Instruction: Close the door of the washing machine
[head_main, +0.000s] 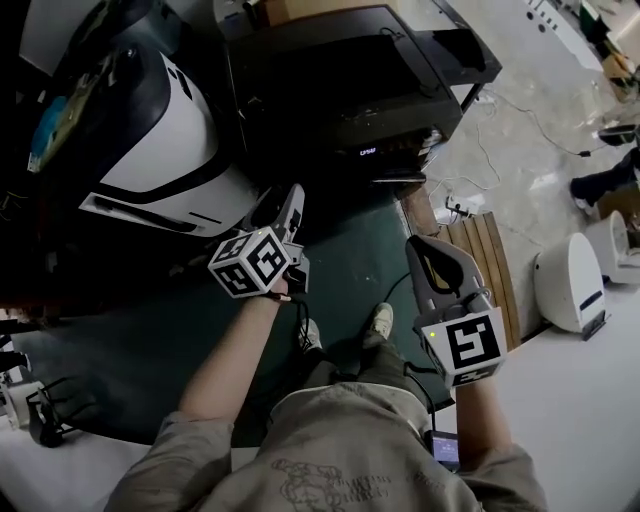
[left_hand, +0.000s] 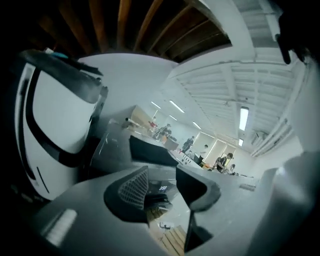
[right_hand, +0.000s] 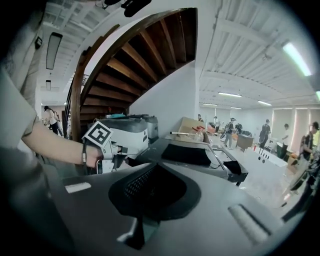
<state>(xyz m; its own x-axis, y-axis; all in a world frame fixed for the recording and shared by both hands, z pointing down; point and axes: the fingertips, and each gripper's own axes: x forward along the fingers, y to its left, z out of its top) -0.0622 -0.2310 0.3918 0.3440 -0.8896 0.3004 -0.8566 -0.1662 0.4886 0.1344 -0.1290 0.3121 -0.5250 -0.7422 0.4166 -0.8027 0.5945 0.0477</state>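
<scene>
White washing machine sits just beside the left claw, its jaws apart and empty; the right claw is closed on nothing

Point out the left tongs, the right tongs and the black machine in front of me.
left tongs (left_hand: 162, 186): left gripper view, the gap midway between its open tips.
right tongs (right_hand: 156, 186): right gripper view, where its shut tips meet.
black machine (head_main: 340, 70): head view, its dark top panel.

An open-plan lab or workshop hall — beyond the wooden staircase, strip lights run along a white beamed ceiling, people stand at desks, and cables trail across the floor.
</scene>
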